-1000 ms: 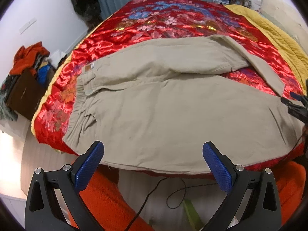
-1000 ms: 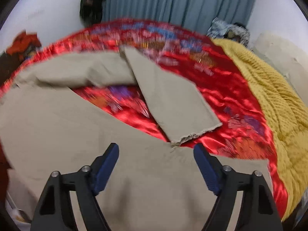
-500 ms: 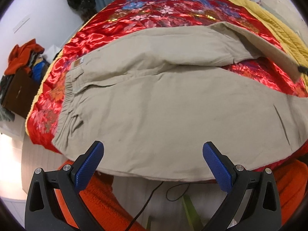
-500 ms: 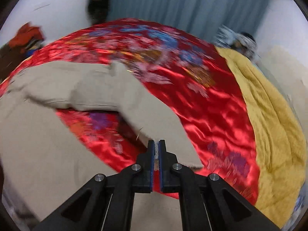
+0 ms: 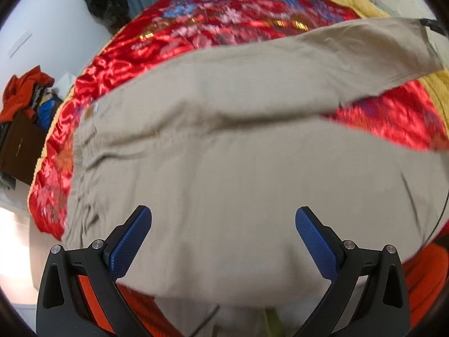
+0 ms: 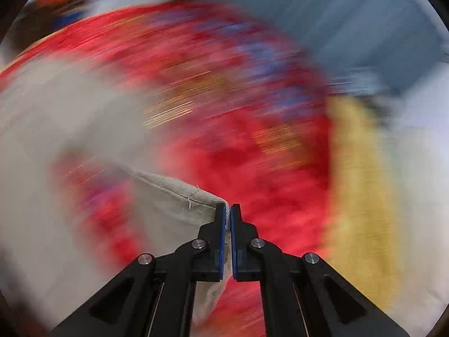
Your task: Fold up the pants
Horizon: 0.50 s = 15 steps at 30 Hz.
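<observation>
— How are the grippers seen?
— The right gripper [image 6: 230, 216] is clamped on the hem of the pants [image 5: 224, 174], jaws easing apart. The left gripper [image 5: 223, 238] is held wide open, empty; the pants are spread just ahead of it.

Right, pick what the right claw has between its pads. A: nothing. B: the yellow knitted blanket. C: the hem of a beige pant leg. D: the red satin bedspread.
C: in the right wrist view the right claw pinches the hem corner of the beige cotton pants, though its jaws are easing open slightly.
</observation>
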Motion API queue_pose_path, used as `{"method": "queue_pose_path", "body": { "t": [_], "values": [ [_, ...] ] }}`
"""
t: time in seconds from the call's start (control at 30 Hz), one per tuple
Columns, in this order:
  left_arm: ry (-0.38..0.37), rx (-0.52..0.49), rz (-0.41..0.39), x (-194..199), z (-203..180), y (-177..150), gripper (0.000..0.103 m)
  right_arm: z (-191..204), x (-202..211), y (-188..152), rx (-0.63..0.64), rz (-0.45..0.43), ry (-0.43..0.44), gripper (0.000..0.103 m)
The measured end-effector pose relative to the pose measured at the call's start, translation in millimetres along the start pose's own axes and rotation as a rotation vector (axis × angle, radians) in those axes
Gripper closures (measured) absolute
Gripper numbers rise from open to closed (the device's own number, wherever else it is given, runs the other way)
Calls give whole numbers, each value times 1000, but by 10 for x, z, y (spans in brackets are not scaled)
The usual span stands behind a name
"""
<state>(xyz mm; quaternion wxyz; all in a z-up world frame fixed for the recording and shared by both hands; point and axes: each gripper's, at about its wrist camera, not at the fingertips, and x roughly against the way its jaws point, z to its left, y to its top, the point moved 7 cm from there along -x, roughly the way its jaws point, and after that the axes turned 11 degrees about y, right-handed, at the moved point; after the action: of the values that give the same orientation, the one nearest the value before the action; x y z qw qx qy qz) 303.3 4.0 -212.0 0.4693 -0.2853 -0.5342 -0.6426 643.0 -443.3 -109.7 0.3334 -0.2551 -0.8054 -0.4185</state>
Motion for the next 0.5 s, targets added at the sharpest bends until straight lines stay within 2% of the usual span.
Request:
{"method": "queue_pose_path", "body": {
  "t": [0.03, 0.07, 0.1, 0.17, 0.2, 0.27, 0.33, 0.4, 0.43, 0.5],
  "values": [
    [0, 28, -16, 17, 40, 114, 1, -357, -81, 93, -91, -6, -72, 67],
    [-3, 49, -29, 25, 77, 191, 1, -716, -178, 109, -202, 13, -138, 53],
    [-8, 78, -45, 30, 133, 291, 1, -835, -215, 81, -253, 13, -145, 37],
    [-15, 134, -79, 5, 243, 511, 1, -829, -254, -24, -325, -12, -95, 37],
    [-17, 161, -101, -36, 295, 645, 1, -675, -293, -101, -345, -13, -29, 37],
    [-10, 217, -165, -186, 386, 941, 1, -253, -398, -257, -371, -9, 142, 37],
    [14, 265, -213, -456, 438, 1203, 1, 332, -466, -341, -430, -23, 374, 37],
    [42, 294, -240, -783, 478, 1339, 1, 1009, -513, -294, -526, -45, 642, 37],
    [58, 291, -230, -973, 471, 1358, 1, 1397, -515, -207, -563, -49, 772, 37],
    [117, 248, -155, -1422, 440, 1271, 2, 2192, -502, -29, -571, -28, 1008, 37]
  ]
}}
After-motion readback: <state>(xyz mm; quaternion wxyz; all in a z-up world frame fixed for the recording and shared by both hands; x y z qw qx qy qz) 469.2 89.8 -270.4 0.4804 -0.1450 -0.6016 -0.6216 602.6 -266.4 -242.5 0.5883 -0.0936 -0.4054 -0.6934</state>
